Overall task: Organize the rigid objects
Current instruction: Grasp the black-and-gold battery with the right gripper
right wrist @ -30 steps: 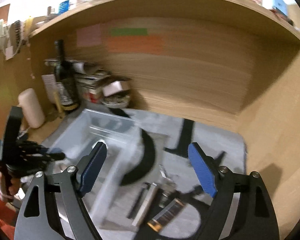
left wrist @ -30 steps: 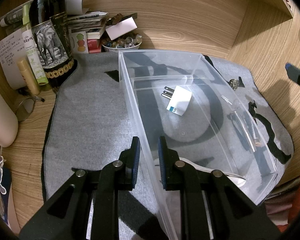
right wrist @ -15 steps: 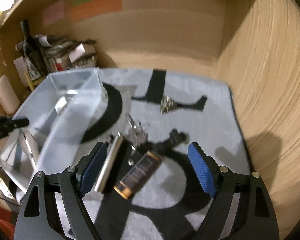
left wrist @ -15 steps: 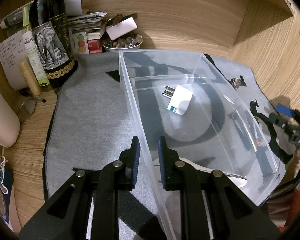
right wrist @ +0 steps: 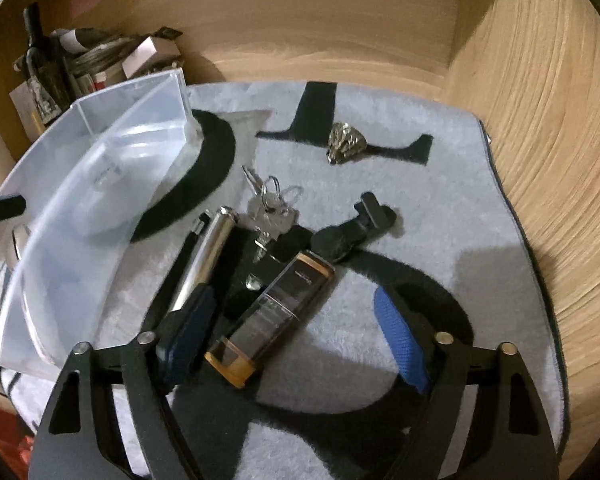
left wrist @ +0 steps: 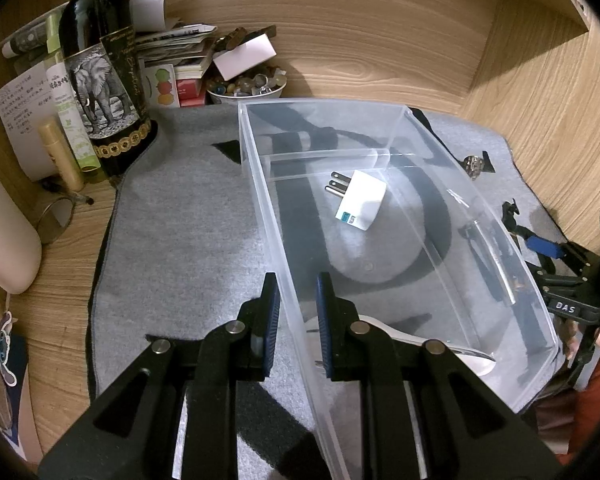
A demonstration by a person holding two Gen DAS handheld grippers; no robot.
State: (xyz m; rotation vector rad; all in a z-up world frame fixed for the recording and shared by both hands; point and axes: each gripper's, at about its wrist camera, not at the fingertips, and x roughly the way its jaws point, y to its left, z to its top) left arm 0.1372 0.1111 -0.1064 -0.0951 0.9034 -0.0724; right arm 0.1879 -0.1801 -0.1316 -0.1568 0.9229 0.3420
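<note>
My left gripper (left wrist: 294,304) is shut on the left wall of a clear plastic bin (left wrist: 260,184). A white plug adapter (left wrist: 360,200) and a white spoon (left wrist: 452,344) lie inside the bin. My right gripper (right wrist: 296,332) is open, low over a black and gold phone (right wrist: 272,312) lying between its fingers. Beside the phone lie a silver cylinder (right wrist: 208,252), a black pen (right wrist: 180,264), a key bunch (right wrist: 270,212), a black clip (right wrist: 356,228) and a crumpled metallic lump (right wrist: 346,142). The bin (right wrist: 32,200) stands to their left.
Everything sits on a grey and black mat (left wrist: 180,220) in a wooden alcove. A dark elephant-label bottle (left wrist: 104,80), tubes, papers and a bowl of beads (left wrist: 246,84) crowd the back left. A wooden side wall (right wrist: 540,140) rises close on the right.
My right gripper has swung down from facing the back wall to just over the phone and the loose objects. My left gripper has kept its hold on the bin wall.
</note>
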